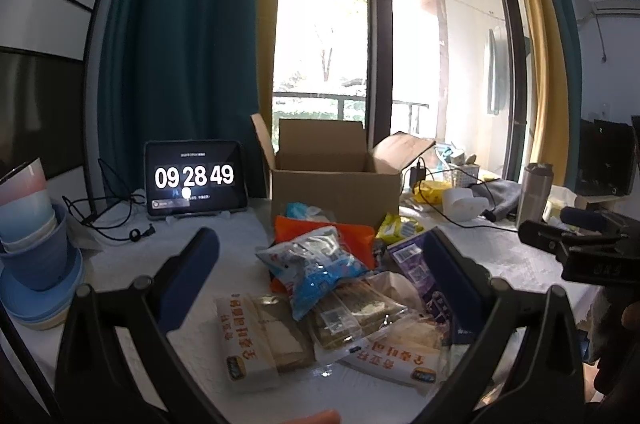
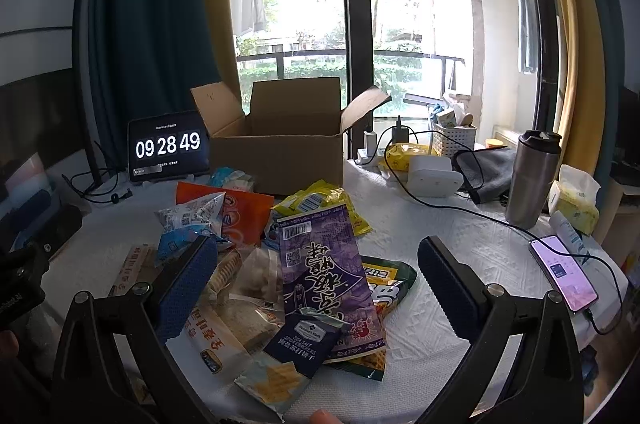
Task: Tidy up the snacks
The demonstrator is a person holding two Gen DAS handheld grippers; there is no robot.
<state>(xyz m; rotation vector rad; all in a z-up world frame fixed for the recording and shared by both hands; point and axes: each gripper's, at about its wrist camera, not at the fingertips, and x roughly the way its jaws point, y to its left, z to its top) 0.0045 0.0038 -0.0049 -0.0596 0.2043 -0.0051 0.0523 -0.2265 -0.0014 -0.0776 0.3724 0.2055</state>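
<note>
A heap of snack packets lies on the white tablecloth in front of an open cardboard box (image 1: pixel 334 179) (image 2: pixel 280 151). In the heap are a purple packet (image 2: pixel 328 276) (image 1: pixel 416 264), a blue-and-clear bag (image 1: pixel 316 264) (image 2: pixel 188 224), an orange bag (image 1: pixel 352 236) (image 2: pixel 240 212), a yellow packet (image 2: pixel 324 199) (image 1: pixel 396 228), a dark blue cracker pack (image 2: pixel 300 348) and clear-wrapped biscuits (image 1: pixel 352 320). My left gripper (image 1: pixel 320 264) is open above the heap's left half, holding nothing. My right gripper (image 2: pixel 316 272) is open over the purple packet, also holding nothing. The right gripper's body shows at the right edge of the left wrist view.
A tablet clock (image 1: pixel 196 177) (image 2: pixel 168 145) stands left of the box with cables beside it. Stacked blue bowls (image 1: pixel 36 244) sit far left. A steel tumbler (image 2: pixel 534 177), a phone (image 2: pixel 564 272) on a cable, a white device (image 2: pixel 434 177), a white basket (image 2: pixel 454 137) and tissues (image 2: pixel 576 199) crowd the right side.
</note>
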